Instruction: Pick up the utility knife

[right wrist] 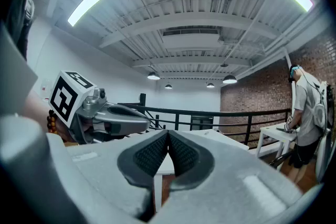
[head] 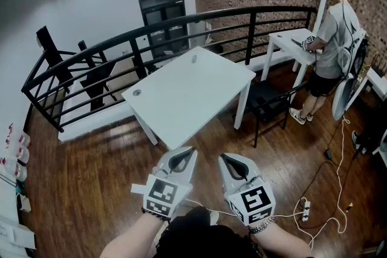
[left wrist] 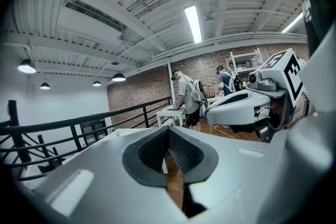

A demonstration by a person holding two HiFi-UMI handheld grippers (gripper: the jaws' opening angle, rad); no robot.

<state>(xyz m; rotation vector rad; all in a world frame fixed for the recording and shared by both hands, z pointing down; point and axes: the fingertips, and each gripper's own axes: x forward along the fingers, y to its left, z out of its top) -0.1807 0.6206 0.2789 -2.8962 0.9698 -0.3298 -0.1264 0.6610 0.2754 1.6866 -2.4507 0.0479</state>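
Jaws of left gripper (head: 182,155) pressed together, nothing between the pads. Same on right gripper (head: 232,161): closed tight, empty. Both held side by side, near level, over wood floor (head: 91,190). White table (head: 181,99) just ahead of both tips; two small specks on its top, too small to tell. Black railing (head: 266,9) beyond that. Person (head: 329,45) at second table (head: 284,39), well off to the right of right gripper. Utility knife not made out in any view.
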